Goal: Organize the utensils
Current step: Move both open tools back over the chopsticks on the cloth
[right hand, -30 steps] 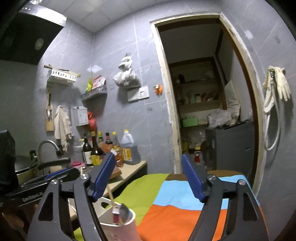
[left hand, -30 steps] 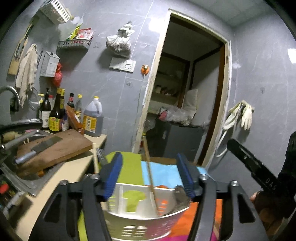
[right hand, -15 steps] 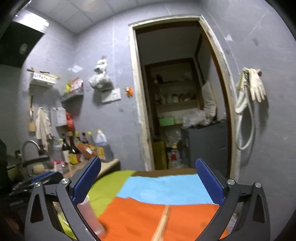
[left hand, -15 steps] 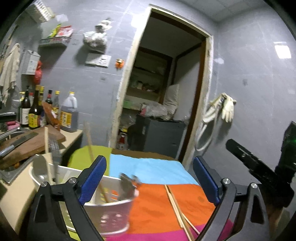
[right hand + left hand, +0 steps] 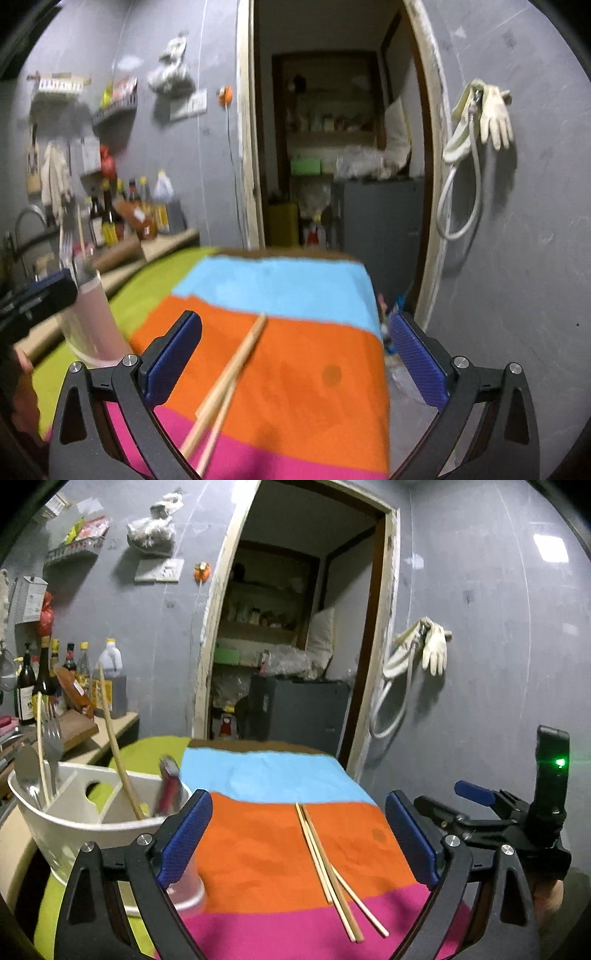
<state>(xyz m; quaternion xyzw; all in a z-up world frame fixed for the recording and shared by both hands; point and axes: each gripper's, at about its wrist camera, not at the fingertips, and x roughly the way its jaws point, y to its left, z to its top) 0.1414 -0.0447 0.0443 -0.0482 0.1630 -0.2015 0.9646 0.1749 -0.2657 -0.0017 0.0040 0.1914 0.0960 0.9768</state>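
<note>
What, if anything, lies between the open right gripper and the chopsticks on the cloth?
Nothing visible does. The right gripper is open, and the chopsticks lie loose on the striped cloth between its fingers. The white utensil basket stands off to the left.

striped cloth point(image 5: 258, 849), chopsticks point(image 5: 328, 867), white caddy point(image 5: 74, 827)

Dim indoor light, fisheye warp, right view blurred

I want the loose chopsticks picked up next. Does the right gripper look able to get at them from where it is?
Probably yes. The right gripper is open and empty, and the chopsticks lie loose on the striped cloth between its fingers, with nothing over them. The cup stands off to the left, out of the way.
</note>
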